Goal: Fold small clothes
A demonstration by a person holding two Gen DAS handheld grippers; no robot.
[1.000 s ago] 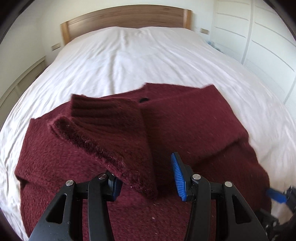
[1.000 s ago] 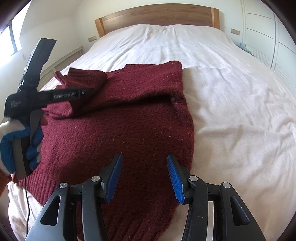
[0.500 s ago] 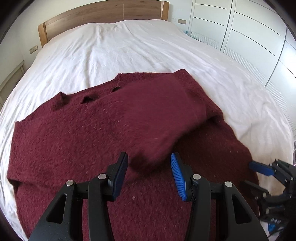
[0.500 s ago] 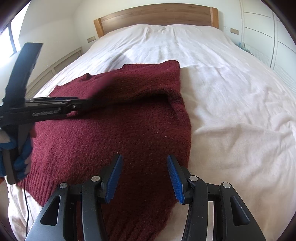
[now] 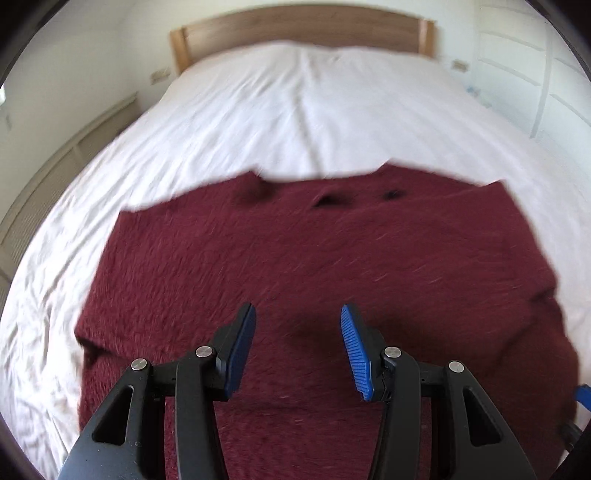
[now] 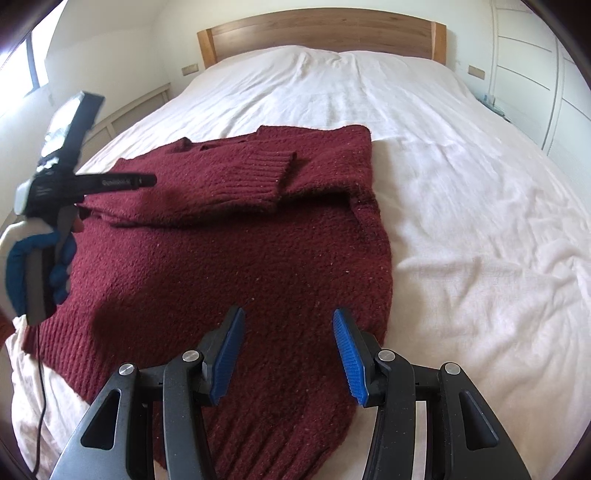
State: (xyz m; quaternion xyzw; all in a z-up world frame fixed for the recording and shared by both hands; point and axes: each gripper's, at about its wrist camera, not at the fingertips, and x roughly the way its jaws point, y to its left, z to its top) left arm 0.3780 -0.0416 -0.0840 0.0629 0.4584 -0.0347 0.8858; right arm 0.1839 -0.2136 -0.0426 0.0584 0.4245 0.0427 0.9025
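A dark red knit sweater [image 6: 236, 266] lies flat on the white bed [image 6: 461, 206], with its neck toward the headboard. One sleeve is folded across the chest, and its ribbed cuff [image 6: 264, 168] rests near the middle. My left gripper [image 5: 297, 314] hovers open over the sweater [image 5: 314, 258] with nothing between its blue pads. In the right wrist view the left gripper [image 6: 110, 181] shows side-on above the sweater's left edge, held by a gloved hand [image 6: 33, 258]. My right gripper [image 6: 288, 317] stands open and empty over the sweater's lower right part.
A wooden headboard [image 6: 321, 29] closes off the far end of the bed. White wardrobe doors [image 6: 532, 55] run along the right and a low panelled unit [image 6: 122, 114] along the left. A black cable [image 6: 40, 387] hangs below the gloved hand.
The sleeve that was raised at my left gripper now lies folded across the sweater's chest. The left gripper has drawn back to the left, empty. The right gripper has stayed put.
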